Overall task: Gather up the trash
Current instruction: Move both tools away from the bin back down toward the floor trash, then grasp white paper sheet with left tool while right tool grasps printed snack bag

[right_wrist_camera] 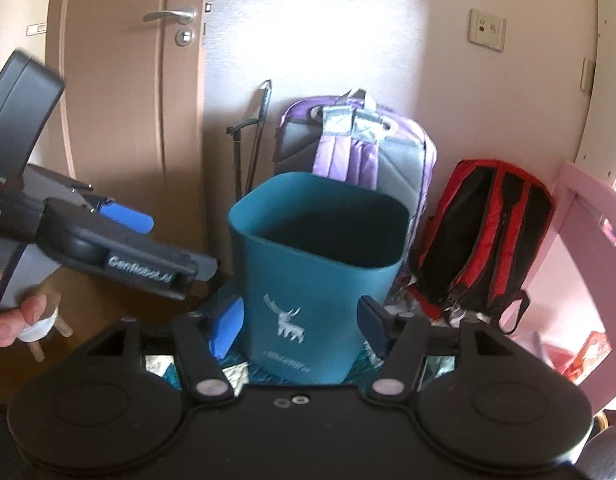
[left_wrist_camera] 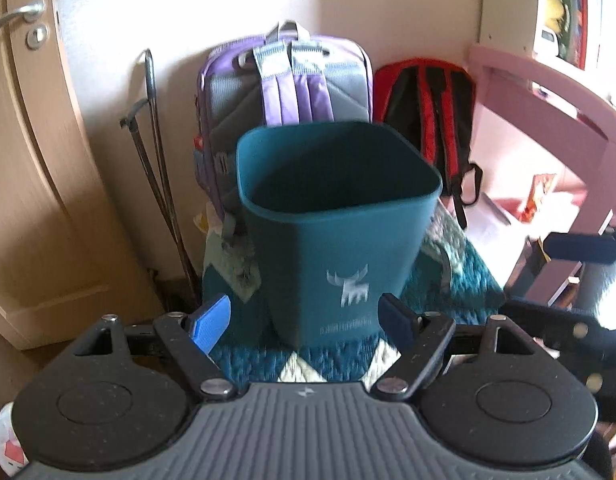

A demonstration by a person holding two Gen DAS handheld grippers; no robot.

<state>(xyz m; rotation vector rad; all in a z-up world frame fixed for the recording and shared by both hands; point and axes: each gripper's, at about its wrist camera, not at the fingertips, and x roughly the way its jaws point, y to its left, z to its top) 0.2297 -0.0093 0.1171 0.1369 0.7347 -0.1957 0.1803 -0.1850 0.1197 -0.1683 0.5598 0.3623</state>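
From my left wrist, my left claw [left_wrist_camera: 303, 326] stands wide and empty before the teal bin [left_wrist_camera: 332, 216] on the patterned rug [left_wrist_camera: 460, 276]. From my right wrist, my right claw [right_wrist_camera: 299, 326] is opening, also empty (no trash visible); backpacks [right_wrist_camera: 356, 148] crowd behind, so I might topple the bin.

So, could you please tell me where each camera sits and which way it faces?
Left wrist: on the left gripper, angled down at the teal plastic bin with a white deer print; own open blue-padded fingers show.
Right wrist: on the right gripper, facing the same bin; the left gripper and a hand show.
Shared: bin, purple backpack.
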